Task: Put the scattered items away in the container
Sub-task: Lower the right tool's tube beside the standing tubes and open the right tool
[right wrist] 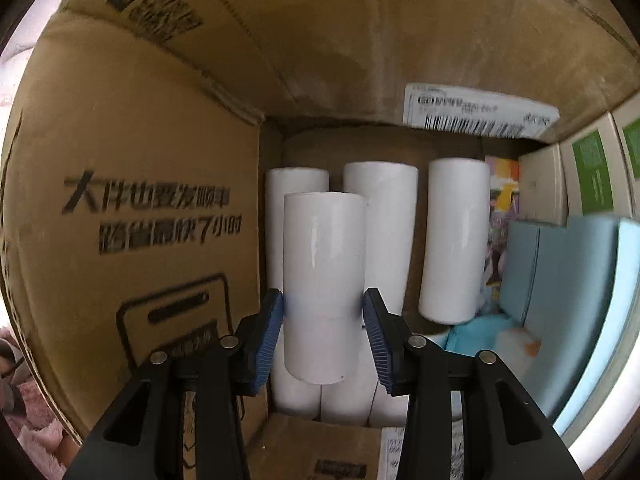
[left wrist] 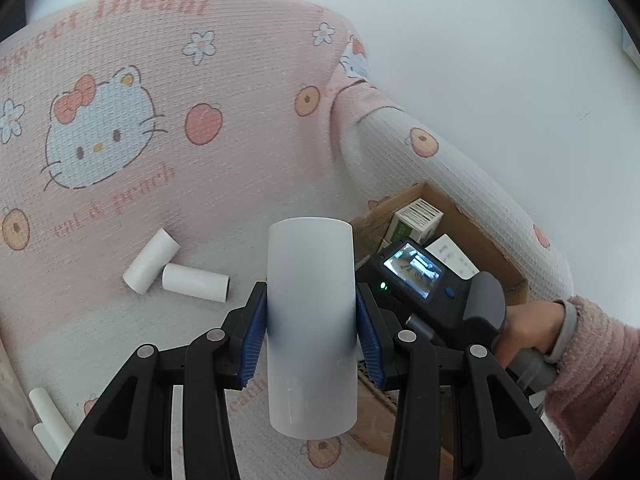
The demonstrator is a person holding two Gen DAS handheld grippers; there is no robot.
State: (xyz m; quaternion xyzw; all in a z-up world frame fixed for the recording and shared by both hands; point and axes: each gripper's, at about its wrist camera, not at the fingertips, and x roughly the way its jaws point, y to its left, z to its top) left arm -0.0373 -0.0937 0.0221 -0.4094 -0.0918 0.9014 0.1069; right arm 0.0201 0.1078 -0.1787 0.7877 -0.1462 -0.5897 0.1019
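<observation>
The pink blanket has a white cat with a red bow on it, peaches, little flowers, and the words "Sweet Dream" and "peach". The brown box has big black Chinese writing on its inside wall and a white sticker with a barcode.

The left gripper is squeezed tight on a plain white roll, held up above the blanket. Two more rolls lie touching on the blanket, and more white ones lie at the lower left.

The right gripper is down inside the box. Its blue pads sit at the sides of a white roll; I cannot tell if they press it. Three rolls lie behind it. Blue packs and green-and-white boxes sit to the right.
</observation>
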